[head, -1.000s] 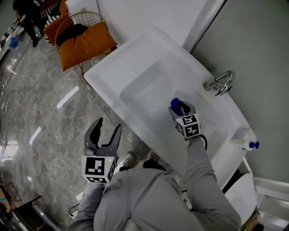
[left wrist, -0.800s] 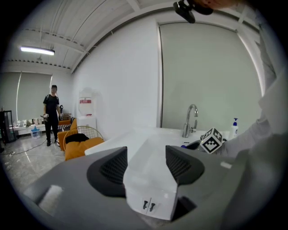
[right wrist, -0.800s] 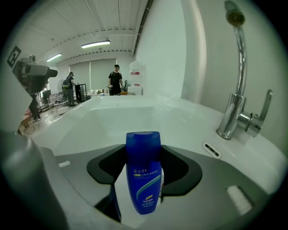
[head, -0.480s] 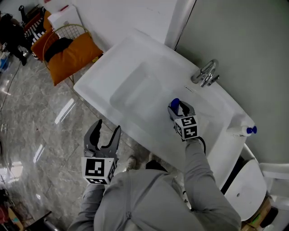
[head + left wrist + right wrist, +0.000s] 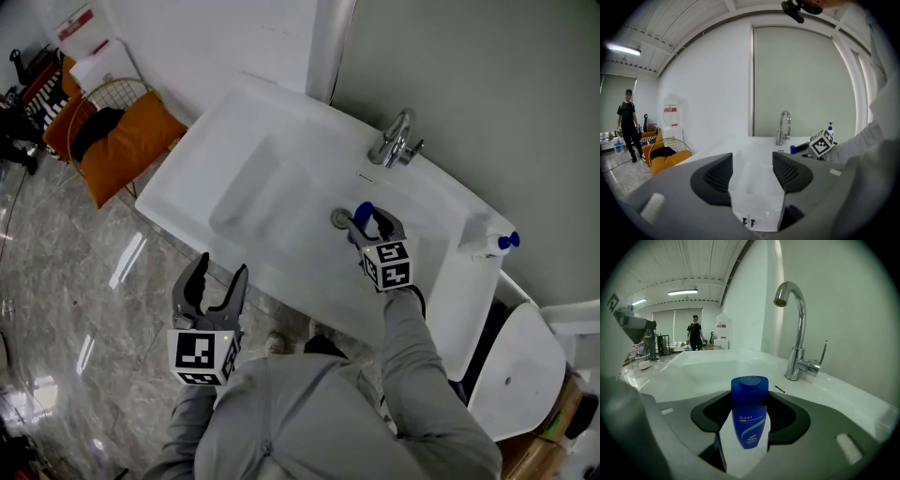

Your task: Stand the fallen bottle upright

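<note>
Over the white sink [image 5: 234, 141], near its drain [image 5: 339, 218], our right claw [image 5: 368, 225] is clamped on the blue bottle [image 5: 749, 414], whose cap end points away from the claw; the faucet [image 5: 797, 333] stands beyond it. Off the sink's front edge, above the marble floor [image 5: 84, 281], our left claw [image 5: 217, 284] stands wide apart and empty.

In the head view, the right tongs [image 5: 366, 225] and their marker cube [image 5: 388, 263] cover most of the blue bottle [image 5: 364, 212]; only its blue tip shows ahead of them. In the right gripper view, the bottle's near end drops out of sight between the jaws, and its label print is too small to read. Far beyond the left tongs [image 5: 752, 168], the wall sign [image 5: 670, 109] is also illegible.
</note>
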Tool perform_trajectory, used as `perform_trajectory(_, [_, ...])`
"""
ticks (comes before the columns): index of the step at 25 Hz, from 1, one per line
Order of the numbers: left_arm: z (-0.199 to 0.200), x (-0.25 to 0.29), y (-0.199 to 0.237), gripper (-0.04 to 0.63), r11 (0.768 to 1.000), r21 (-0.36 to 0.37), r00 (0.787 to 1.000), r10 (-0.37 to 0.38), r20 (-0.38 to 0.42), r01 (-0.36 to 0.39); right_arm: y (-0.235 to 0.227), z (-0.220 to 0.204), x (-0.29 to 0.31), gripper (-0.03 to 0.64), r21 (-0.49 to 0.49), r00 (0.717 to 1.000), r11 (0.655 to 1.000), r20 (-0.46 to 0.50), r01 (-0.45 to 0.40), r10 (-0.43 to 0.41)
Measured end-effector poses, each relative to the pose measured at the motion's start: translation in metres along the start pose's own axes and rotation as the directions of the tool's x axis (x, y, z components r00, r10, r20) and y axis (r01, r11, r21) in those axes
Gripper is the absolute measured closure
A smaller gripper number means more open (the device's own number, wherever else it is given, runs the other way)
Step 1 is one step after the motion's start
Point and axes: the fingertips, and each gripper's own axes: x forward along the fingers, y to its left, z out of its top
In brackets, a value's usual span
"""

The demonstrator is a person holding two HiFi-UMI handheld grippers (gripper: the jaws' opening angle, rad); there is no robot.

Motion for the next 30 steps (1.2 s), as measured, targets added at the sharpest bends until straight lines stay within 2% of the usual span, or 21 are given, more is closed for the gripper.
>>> perform_trajectory(7, [0.003, 0.012, -0.024, 0.281, 0.995, 0.014, 0.995, -0.103, 0.015, 0.103, -0.035, 0.015, -0.053, 0.376, 0.026, 0.989, 0.992, 0.071, 0.126, -0.128])
perform_trajectory(13, [0.013, 0.026, -0.062, 0.281, 0.976, 0.042, 0.975, -0.217, 0.048, 0.215, -0.072, 0.022, -0.117, 0.376, 0.046, 0.960, 0.968, 0.124, 0.247, -0.250])
perform_trajectory(19, [0.021, 0.045, -0.106, 0.281, 0.935, 0.073, 0.934, -0.352, 0.064, 0.347, -0.111, 0.010, -0.197, 0.376, 0.087, 0.900, 0.909, 0.132, 0.407, -0.415])
perform_trajectory(30, [0.030, 0.060, -0.173, 0.282, 0.855, 0.122, 0.856, -0.514, 0.061, 0.504, -0.148, -0.037, -0.296, 0.377, 0.176, 0.791, 0.789, 0.077, 0.589, -0.607])
